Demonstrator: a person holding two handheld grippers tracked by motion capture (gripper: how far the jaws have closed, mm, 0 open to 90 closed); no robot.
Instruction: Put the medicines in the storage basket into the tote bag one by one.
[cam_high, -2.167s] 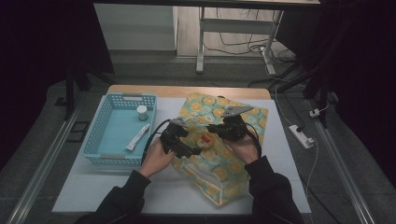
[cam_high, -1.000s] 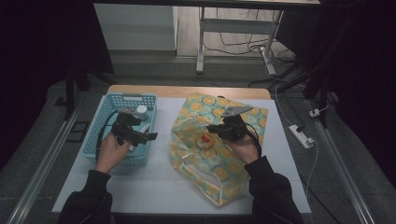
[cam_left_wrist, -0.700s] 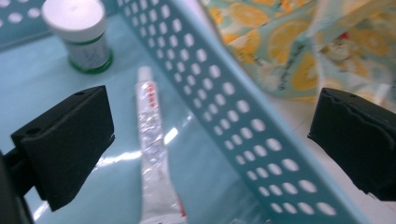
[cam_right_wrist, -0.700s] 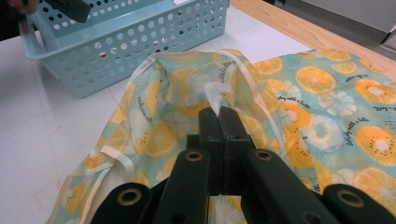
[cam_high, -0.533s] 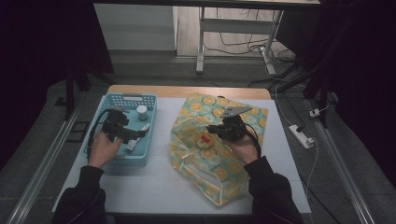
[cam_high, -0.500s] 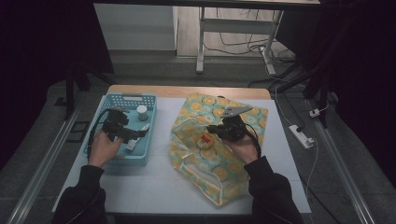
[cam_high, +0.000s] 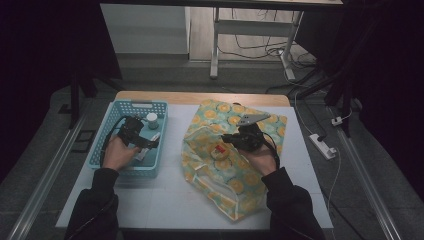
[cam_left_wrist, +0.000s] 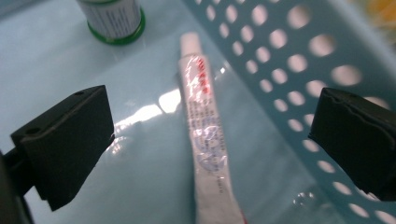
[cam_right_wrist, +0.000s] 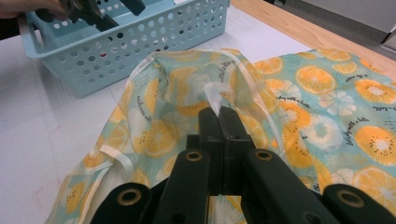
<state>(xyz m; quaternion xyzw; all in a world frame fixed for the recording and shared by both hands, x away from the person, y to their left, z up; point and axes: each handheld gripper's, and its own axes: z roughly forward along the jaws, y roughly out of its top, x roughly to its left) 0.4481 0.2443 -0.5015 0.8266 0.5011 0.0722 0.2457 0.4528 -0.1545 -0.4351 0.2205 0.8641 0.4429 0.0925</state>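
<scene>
A white tube lies on the floor of the blue perforated basket, close to its side wall. My left gripper hangs low over the tube with its jaws wide open on either side, not touching it. A small green-based bottle stands just beyond. From above, the left gripper sits inside the basket. My right gripper is shut on the white ribbon at the mouth of the orange-print fabric bag, holding that edge lifted. A round item with a red label rests at the bag opening.
The bag and basket lie side by side on a white table with a wooden far edge. A power strip lies on the floor to the right. A metal frame stands behind the table.
The left hand left the bag, crossed to the basket and sank into it over the tube. The right gripper has stayed put on the bag's ribbon.
</scene>
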